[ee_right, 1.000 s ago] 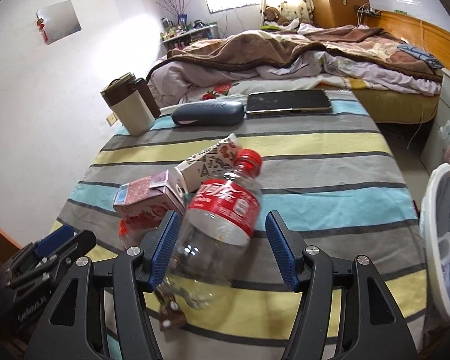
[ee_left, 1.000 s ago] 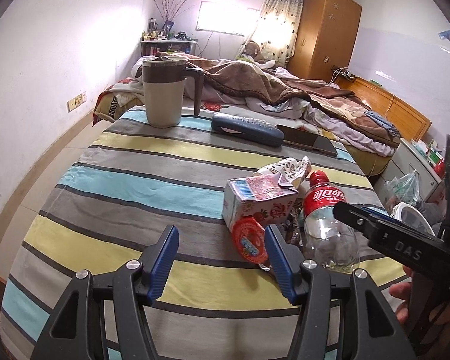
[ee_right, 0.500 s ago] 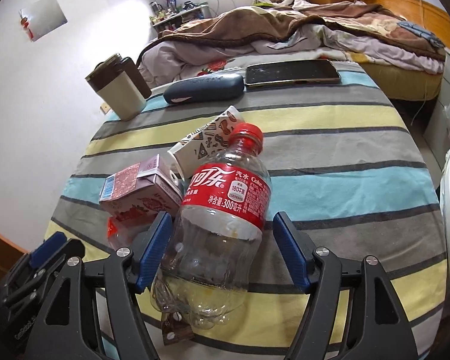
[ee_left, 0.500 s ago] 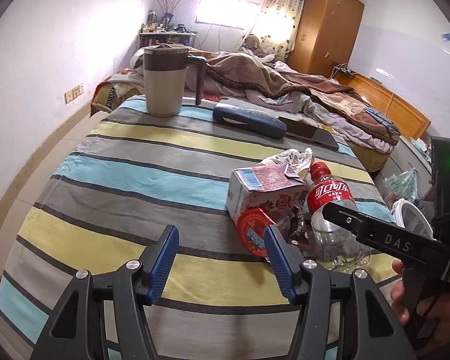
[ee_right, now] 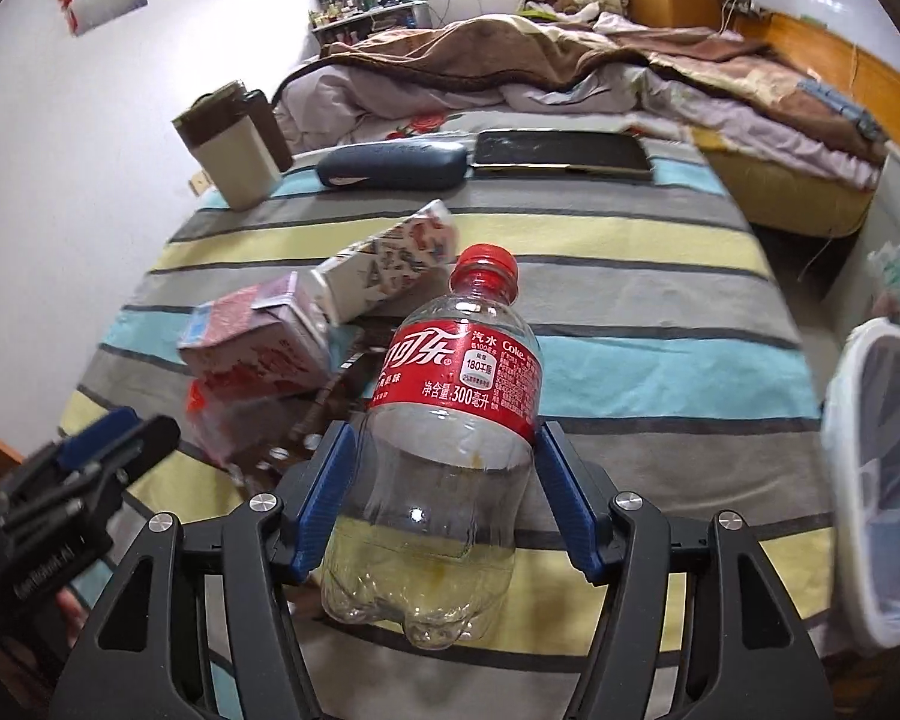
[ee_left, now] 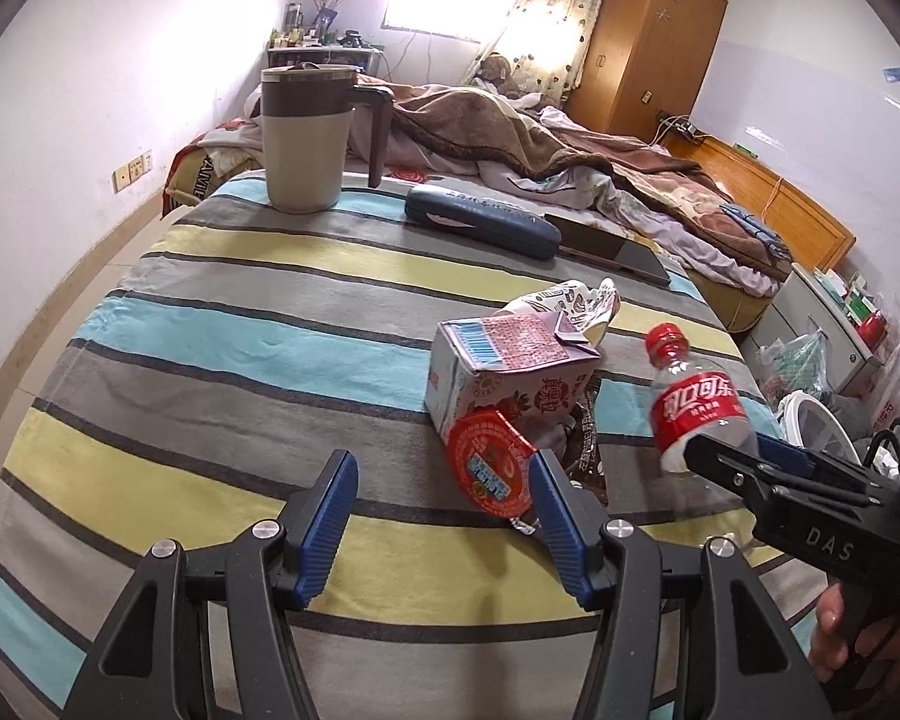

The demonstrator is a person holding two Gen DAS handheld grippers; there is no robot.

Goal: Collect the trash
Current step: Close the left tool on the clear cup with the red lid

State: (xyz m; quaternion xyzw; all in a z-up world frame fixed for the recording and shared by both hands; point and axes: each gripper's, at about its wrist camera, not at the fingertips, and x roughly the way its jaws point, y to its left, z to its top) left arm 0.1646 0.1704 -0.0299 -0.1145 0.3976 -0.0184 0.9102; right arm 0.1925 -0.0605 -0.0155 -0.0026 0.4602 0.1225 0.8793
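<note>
My right gripper (ee_right: 441,498) is shut on an empty clear cola bottle (ee_right: 450,420) with a red label and cap, and holds it lifted above the striped tablecloth (ee_right: 630,324); the bottle also shows in the left wrist view (ee_left: 699,414). My left gripper (ee_left: 441,516) is open and empty, low over the cloth, just left of a red round lid (ee_left: 489,462). Behind the lid lie a pink milk carton (ee_left: 504,372), a crumpled paper cup (ee_left: 570,306) and a dark wrapper (ee_left: 585,438).
A brown and cream mug (ee_left: 306,138), a blue glasses case (ee_left: 480,222) and a tablet (ee_left: 612,246) sit at the table's far end. A white mesh bin (ee_right: 882,450) stands right of the table. An unmade bed (ee_left: 570,156) lies beyond.
My right gripper has closed on the cola bottle and lifted it off the cloth, up and to the right. My left gripper has stayed open, shifting slightly.
</note>
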